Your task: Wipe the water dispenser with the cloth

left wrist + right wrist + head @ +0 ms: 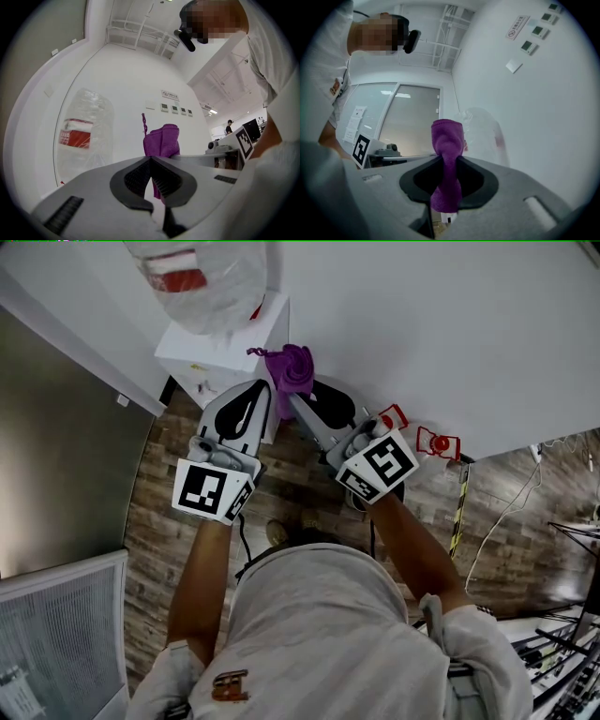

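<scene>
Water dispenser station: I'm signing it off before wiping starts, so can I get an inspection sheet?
Surface: wood-pattern floor.
Job's things: white water dispenser carrying a clear bottle; purple cloth held up beside it.
Clutter: two red fittings by the wall.
Grippers: right gripper shut on the cloth; left gripper shut, empty.
Cables: thin cable on the floor, right.
Surroundings: white wall.
</scene>
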